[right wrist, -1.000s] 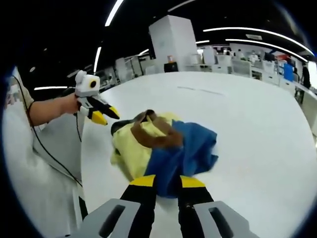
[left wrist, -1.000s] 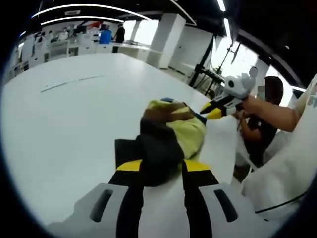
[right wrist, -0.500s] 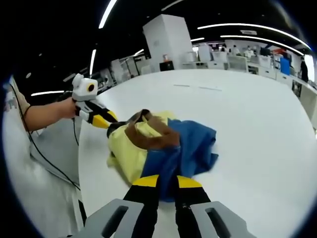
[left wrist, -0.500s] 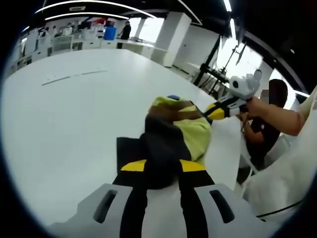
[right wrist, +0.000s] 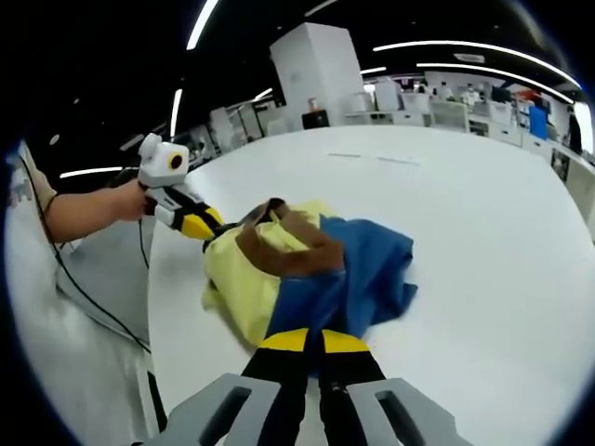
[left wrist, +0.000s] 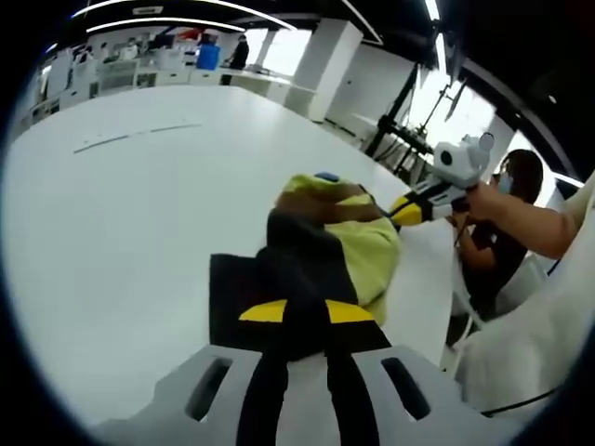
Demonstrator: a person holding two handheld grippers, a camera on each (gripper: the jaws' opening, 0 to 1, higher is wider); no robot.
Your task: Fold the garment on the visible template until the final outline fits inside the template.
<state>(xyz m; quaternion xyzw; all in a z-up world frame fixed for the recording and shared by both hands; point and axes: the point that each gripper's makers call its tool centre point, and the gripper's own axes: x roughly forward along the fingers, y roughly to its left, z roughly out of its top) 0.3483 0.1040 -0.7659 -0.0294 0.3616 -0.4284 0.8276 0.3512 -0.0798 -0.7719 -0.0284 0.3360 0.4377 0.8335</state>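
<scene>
Both of your grippers are biting cloth: close in, your left gripper (left wrist: 296, 316) has its jaws pinched together on the dark panel of the garment (left wrist: 325, 246), and your right gripper (right wrist: 312, 342) is clamped on the blue edge. Just beyond the jaws, the garment sits in a crumpled yellow, brown and blue heap on the white table (right wrist: 465, 204). No clean fold shows yet, I can't make out a template outline, so nearly all the folding looks ahead of you.
</scene>
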